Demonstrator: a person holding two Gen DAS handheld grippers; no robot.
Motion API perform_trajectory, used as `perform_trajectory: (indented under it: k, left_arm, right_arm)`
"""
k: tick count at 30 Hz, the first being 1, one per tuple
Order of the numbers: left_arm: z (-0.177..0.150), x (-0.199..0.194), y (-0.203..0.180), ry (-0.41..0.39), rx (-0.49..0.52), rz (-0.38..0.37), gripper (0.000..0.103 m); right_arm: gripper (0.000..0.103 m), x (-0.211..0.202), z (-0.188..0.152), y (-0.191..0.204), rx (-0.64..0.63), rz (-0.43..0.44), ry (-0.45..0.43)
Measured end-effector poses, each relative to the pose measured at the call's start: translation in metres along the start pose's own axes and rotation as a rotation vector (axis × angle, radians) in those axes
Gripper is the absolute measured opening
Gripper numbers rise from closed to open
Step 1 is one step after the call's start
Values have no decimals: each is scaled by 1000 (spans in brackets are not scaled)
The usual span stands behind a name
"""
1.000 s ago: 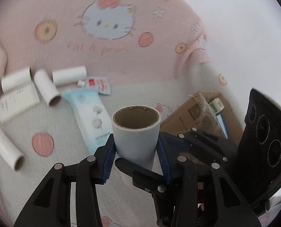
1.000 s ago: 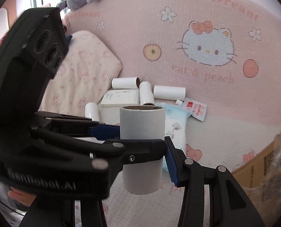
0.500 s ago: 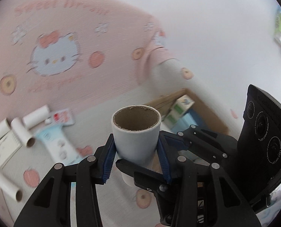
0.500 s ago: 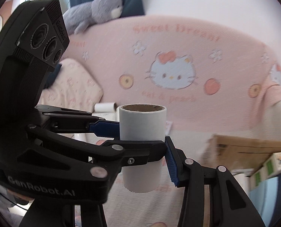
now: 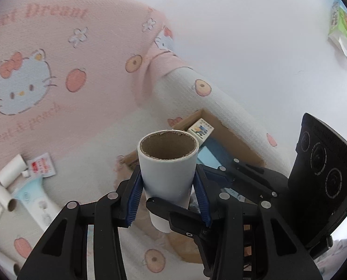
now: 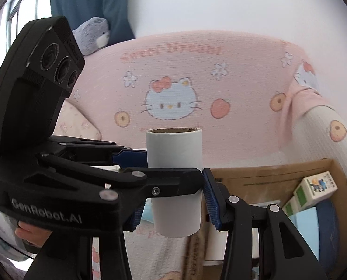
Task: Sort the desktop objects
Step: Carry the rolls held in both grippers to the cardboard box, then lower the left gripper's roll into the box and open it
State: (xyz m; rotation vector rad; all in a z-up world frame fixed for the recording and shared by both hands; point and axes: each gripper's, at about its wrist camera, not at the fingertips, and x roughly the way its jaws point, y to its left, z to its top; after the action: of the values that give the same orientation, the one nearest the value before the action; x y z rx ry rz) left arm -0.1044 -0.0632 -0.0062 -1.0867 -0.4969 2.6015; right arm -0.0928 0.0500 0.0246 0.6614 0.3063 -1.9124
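Both grippers clamp one upright paper tube, white outside and brown cardboard inside, its open end facing up. In the left wrist view the left gripper pinches the tube between its blue pads, one on each side of the lower wall, and the right gripper reaches in from the right, crossing in front of the tube's base. In the right wrist view the right gripper presses the same tube between its pads, while the left gripper, with its black camera housing, enters from the left; a fingertip of the person's hand shows beneath it. The tube is held in the air above a bed covered by a sheet printed with peaches, in front of a pink headboard bearing a cartoon cat. Just beyond and below the tube stands an open cardboard box containing small printed cartons and light blue packs. At far left on the bed lie further paper tubes, a red-and-white sachet and a pale blue tissue pack; whether the tubes touch one another cannot be judged through the blur. A grey plush toy rests atop the headboard.
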Motion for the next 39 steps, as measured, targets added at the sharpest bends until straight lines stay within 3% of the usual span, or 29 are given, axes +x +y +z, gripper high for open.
perform_trajectory:
  k: [15, 27, 39]
  left_arm:
    - [36, 55, -26, 64, 63, -3, 46]
    - [30, 116, -26, 219, -4, 0, 46]
    - [29, 148, -38, 312, 34, -2, 46]
  right_arm:
    - [43, -3, 17, -67, 134, -59, 65]
    - [42, 24, 0, -100, 181, -65, 280]
    - [42, 34, -11, -129, 210, -59, 353]
